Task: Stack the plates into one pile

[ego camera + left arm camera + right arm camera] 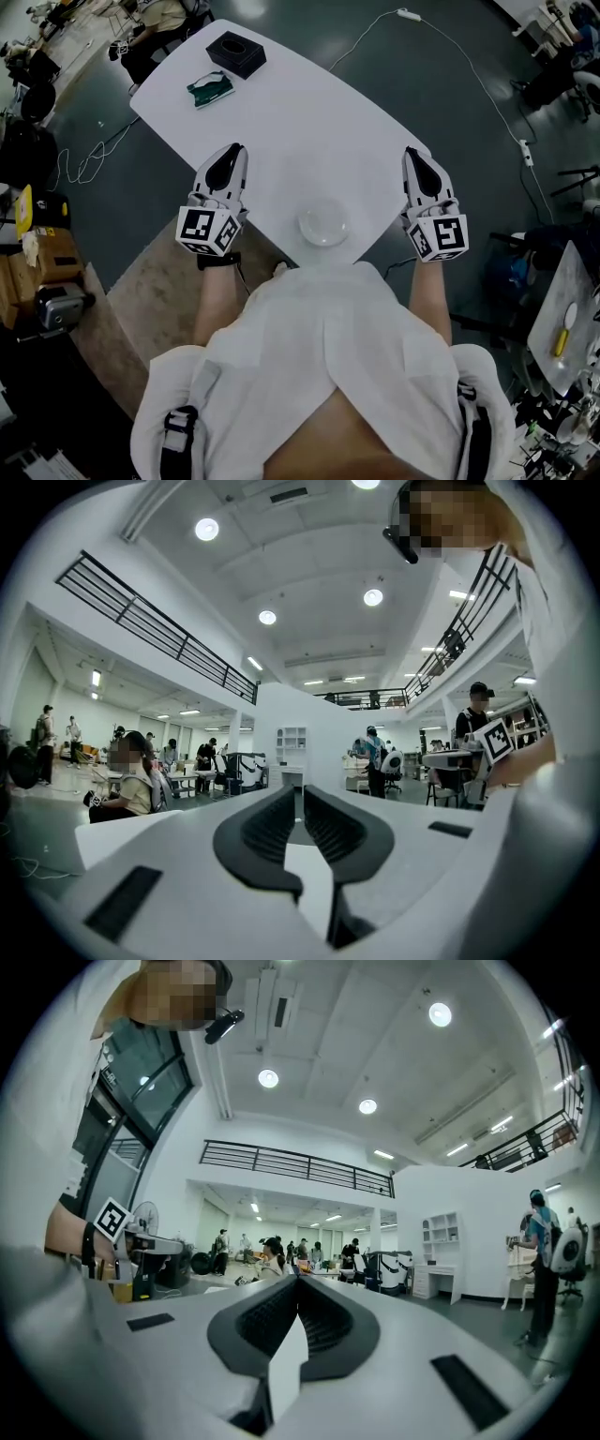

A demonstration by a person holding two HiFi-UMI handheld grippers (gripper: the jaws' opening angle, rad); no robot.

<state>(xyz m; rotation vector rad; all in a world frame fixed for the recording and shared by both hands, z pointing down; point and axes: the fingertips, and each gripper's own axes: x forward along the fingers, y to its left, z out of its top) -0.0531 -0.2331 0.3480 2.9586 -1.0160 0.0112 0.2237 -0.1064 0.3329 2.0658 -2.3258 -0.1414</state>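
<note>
shirt (pixel 319 319) meets table (pixel 309 122) edge by plates (pixel 323 226); left gripper (pixel 236 148), right gripper (pixel 412 151) fingers (pixel 267 1321) closed.

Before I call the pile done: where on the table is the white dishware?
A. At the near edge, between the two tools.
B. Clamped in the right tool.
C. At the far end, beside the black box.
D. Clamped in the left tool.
A: the head view shows the white dishware at the near edge of the table, between the left tool and the right tool, both shut on nothing.
</note>
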